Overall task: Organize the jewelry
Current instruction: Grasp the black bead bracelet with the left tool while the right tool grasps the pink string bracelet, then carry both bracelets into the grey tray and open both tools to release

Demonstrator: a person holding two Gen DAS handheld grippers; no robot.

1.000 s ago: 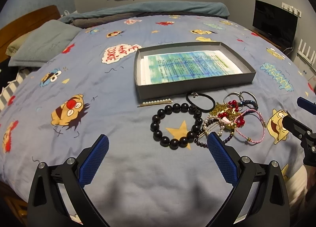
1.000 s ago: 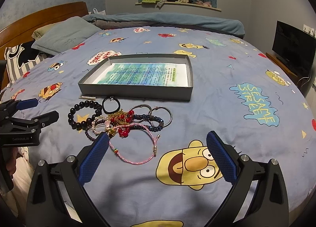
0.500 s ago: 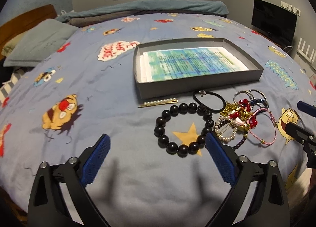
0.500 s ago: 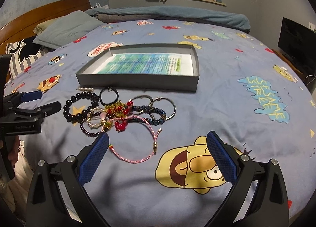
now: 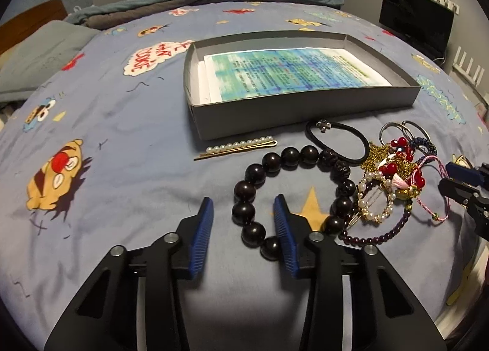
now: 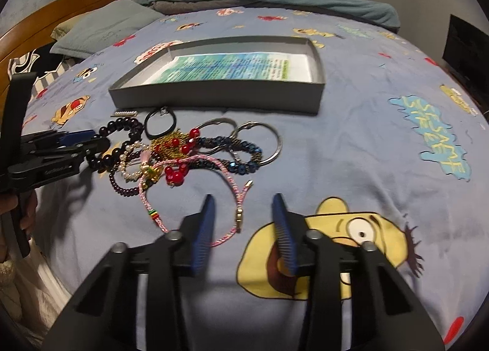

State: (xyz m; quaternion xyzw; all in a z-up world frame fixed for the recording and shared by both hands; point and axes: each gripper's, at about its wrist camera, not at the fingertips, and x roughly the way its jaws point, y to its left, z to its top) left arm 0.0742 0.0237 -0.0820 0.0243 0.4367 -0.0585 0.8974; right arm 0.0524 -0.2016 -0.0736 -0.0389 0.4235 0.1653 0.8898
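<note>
- I am straddling the black bead bracelet (image 5: 293,195), lower centre, with the left gripper (image 5: 243,210), jaws parted; it may drag the tangled pearl clip (image 5: 375,200).
- I am bracketing the pink cord bracelet (image 6: 195,195) with the right gripper (image 6: 243,209), jaws released; it could snag neighbouring pieces.

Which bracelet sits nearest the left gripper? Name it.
The big black bead bracelet: its near-left beads lie between the left gripper's fingers. The purple bead strand and pink cord bracelet lie off to the right.
</note>
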